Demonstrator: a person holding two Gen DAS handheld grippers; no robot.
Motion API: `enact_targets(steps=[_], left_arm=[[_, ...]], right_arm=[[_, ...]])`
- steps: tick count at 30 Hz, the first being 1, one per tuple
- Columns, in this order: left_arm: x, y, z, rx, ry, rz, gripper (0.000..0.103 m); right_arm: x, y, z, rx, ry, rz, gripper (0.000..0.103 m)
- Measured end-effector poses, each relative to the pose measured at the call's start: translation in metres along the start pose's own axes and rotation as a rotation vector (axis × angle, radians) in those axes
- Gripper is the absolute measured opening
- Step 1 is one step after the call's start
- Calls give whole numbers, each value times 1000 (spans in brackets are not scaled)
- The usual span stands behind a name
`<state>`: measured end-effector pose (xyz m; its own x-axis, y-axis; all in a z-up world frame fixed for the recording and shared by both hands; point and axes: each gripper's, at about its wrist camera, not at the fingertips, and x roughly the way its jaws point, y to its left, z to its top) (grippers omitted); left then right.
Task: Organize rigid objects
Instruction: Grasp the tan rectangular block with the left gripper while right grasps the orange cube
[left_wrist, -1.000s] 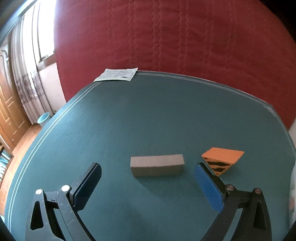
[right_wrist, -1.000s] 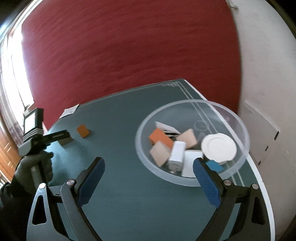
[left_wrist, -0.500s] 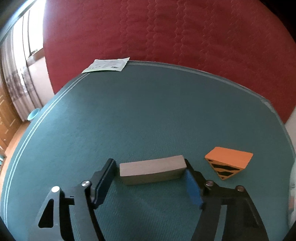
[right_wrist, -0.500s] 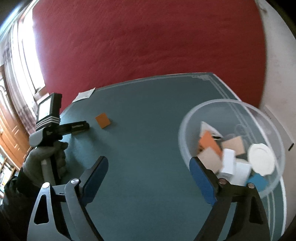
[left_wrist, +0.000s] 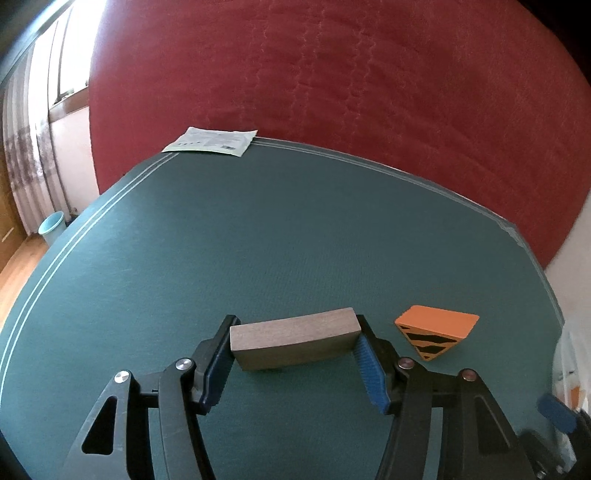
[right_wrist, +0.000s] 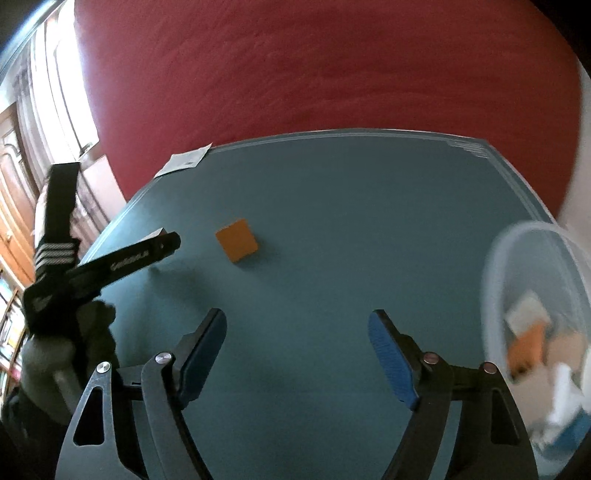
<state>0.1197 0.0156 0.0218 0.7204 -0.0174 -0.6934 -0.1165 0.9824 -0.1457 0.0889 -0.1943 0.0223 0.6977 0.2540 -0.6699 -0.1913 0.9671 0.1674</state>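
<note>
Since a second ago the left claw (left_wrist: 294, 345) has closed in from a wide spread, and its blue pads (left_wrist: 365, 360) now press both short ends of the wooden block (left_wrist: 293, 341), gripping it low over the green tabletop (left_wrist: 258, 240). Just right of the block, apart from it, lies an orange wedge (left_wrist: 436, 330) with black stripes on its near face. A printed paper packet (left_wrist: 210, 140) sits at the far edge of the tabletop, against the red quilted backdrop (left_wrist: 351, 81).

Meanwhile the right claw (right_wrist: 297, 354) has swung leftward; it hangs open and empty above the tabletop. At its right, blurred, is the clear bowl (right_wrist: 496, 266) holding assorted pieces. A blue bin (left_wrist: 53, 225) stands on the floor.
</note>
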Motion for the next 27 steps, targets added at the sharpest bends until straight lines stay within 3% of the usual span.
enact_targets(steps=[6, 14, 16, 20, 27], left_arm=[[1, 9, 1, -44, 1, 26, 63], [5, 18, 4, -86, 12, 41, 64], [7, 21, 4, -98, 16, 44, 64], [8, 24, 6, -112, 17, 48, 63], [9, 23, 8, -113, 20, 49, 64]], right_arm=[[44, 17, 25, -50, 33, 10, 78], [67, 31, 48, -111, 36, 47, 73], [74, 36, 49, -135, 48, 50, 69], [86, 43, 49, -156, 72, 38, 51], [90, 52, 51, -183, 72, 23, 38]])
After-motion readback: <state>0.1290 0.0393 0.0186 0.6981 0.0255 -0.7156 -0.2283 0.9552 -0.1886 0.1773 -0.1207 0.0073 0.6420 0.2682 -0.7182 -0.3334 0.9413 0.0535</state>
